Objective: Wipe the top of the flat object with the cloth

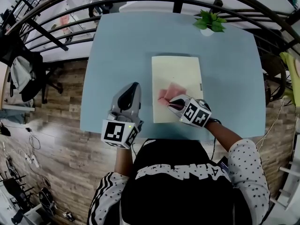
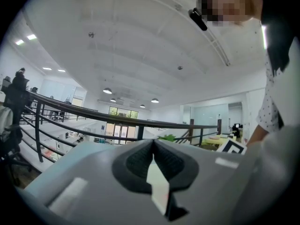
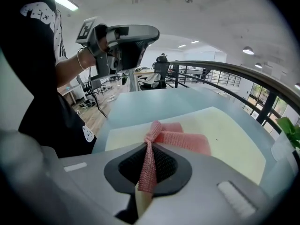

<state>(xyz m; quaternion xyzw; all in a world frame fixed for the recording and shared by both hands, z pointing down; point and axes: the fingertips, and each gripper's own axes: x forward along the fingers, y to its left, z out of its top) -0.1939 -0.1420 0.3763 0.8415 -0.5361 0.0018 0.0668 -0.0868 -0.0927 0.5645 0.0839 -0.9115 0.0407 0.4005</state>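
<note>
Right gripper (image 1: 172,103) sits low over the near part of the flat object (image 1: 176,74), a cream board lying in the middle of the blue table (image 1: 122,46). In the right gripper view its jaws are pressed together on a bunched fold of the pink cloth (image 3: 180,137). The pinched strip runs up between the pads, and the rest of the cloth fans out flat on the board ahead of them. In the head view, the cloth (image 1: 168,93) lies in the lower centre of the board, touching its top. Judgement: gripping one gathered edge leaves the loose part to drag as the wiping face, which suits a sweep toward the far end, at the top of the frame. Most of the board shows bare beyond the cloth, so the wipe looks to be early or mid-pass. Left gripper (image 1: 133,87) is at the lower left of the head view, beside the board and apart from it. Its own view looks up at ceiling and railing (image 2: 93,116), with the jaws meeting and nothing between them. Judgement: it is parked clear of the sweep path and is not bracing the board, so the board could slide if the cloth catches. A potted plant (image 1: 209,21) stands at the upper right of the table, well apart from the board.
</note>
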